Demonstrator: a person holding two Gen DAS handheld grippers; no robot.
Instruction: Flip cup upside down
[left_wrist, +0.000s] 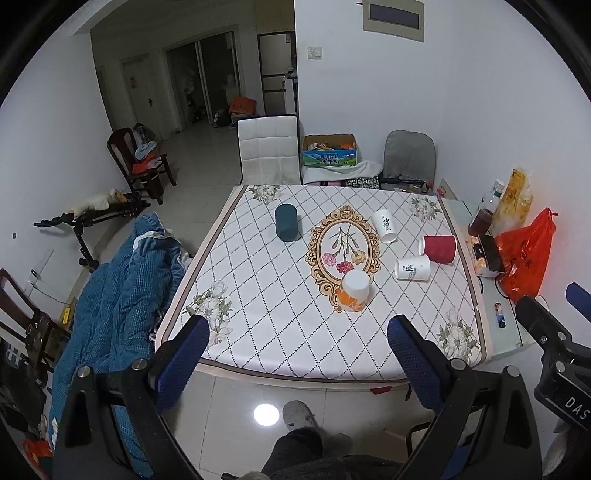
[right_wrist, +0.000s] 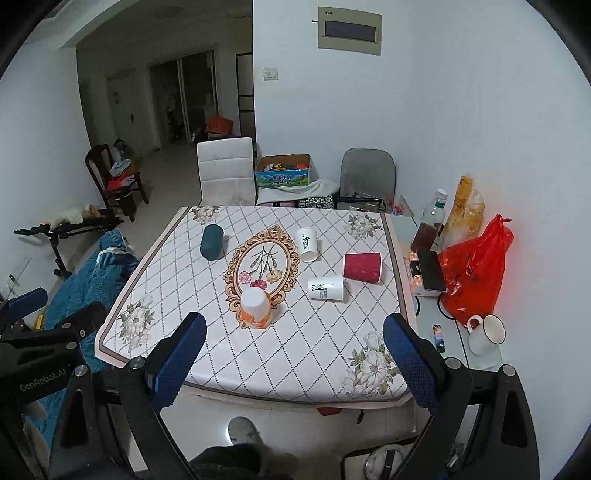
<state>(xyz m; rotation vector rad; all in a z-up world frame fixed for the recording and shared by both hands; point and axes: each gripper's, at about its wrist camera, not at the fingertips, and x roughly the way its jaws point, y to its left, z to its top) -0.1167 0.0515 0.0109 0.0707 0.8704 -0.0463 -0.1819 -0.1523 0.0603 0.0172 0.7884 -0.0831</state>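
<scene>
Several cups are on the patterned table (left_wrist: 258, 317) (right_wrist: 306, 365). An orange and white cup (left_wrist: 354, 291) (right_wrist: 255, 308) stands upside down near the front middle. A red cup (left_wrist: 439, 248) (right_wrist: 362, 267), a white printed cup (left_wrist: 412, 268) (right_wrist: 325, 288), another white cup (left_wrist: 384, 225) (right_wrist: 307, 244) and a dark teal cup (left_wrist: 286, 222) (right_wrist: 211, 242) lie on their sides. My left gripper (left_wrist: 297, 334) and my right gripper (right_wrist: 293, 330) are both open and empty, held back off the table's front edge.
A side table on the right holds a red plastic bag (right_wrist: 474, 266), bottles (right_wrist: 428, 221), a white mug (right_wrist: 485, 332) and a lighter (right_wrist: 437, 336). Chairs (left_wrist: 267, 149) and a cardboard box (left_wrist: 330, 150) stand behind the table. A blue quilt (left_wrist: 118, 288) lies on the left.
</scene>
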